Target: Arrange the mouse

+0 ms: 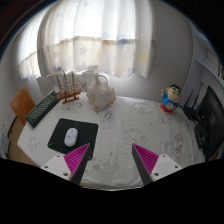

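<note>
Ahead of the tongs (pixel 113 160) and off to their left, a white mouse (pixel 72 133) sits on a dark mouse mat (pixel 70 131). The mat lies flat on the counter (pixel 130 125), which has a pale cloth with a faint pattern on it. The mouse is well apart from the tongs and nothing is touching it.

The tongs are spread wide, with a big gap between the two fingers. Nothing is held in them. Each finger has a pink pad (pixel 77 156) on its inner side. Only the pale cloth shows in the gap between them.

Further to the left, beyond the mouse mat, a black keyboard (pixel 42 107) lies at a slant. Just past the keyboard stands a small wooden rack (pixel 68 88). Beside the rack, further ahead of the tongs, there is a pale bag or jug shape (pixel 100 93); I cannot tell which it is.

Far off to the right of the tongs, a small toy figure (pixel 171 98) in red, blue and yellow stands upright near the counter's edge. Something dark (pixel 200 118) sits beyond it on the right, too hard to make out.

Behind the counter, white curtains (pixel 100 35) hang over a bright window.
</note>
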Demonstrator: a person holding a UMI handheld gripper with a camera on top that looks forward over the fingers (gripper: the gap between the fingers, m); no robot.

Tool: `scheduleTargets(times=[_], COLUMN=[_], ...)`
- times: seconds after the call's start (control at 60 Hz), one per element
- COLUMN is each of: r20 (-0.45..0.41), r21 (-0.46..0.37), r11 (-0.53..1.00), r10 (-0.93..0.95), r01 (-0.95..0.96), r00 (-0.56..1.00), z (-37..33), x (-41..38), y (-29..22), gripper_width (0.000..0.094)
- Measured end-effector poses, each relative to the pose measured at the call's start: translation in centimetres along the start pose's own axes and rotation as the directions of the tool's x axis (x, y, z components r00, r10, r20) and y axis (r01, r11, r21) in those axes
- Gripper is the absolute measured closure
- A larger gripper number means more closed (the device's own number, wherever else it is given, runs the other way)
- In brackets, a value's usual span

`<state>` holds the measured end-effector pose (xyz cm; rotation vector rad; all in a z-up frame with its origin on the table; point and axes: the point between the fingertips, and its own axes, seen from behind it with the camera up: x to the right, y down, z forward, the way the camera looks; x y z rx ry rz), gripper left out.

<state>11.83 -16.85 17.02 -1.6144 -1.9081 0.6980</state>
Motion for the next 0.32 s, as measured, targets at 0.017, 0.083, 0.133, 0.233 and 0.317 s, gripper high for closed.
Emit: scheduleTargets(times=[0.017,0.083,0.133,0.233,0.317], r20=[-0.012,-0.063,-0.092,-0.118,-0.146], r21=[0.001,0.012,0.012,0.006,0.011], r11=[1.000,1.000,0.999,0.996,0.994], r10=[0.002,0.023,0.045,0.090,0.111], r01=[-0.002,-0.022,-0.044,-0.090,-0.111], r00=[1.000,0.998,0.995,0.989,0.983], z=[-0.3,-1.2,-1.6,-2.0,-2.2], x=[0.8,3.3,4.8,6.5,8.1], y=[0.0,0.0,0.3,1.2,1.5], gripper_width=[0.0081,0.0085,0.0084,0.0086,0.0088])
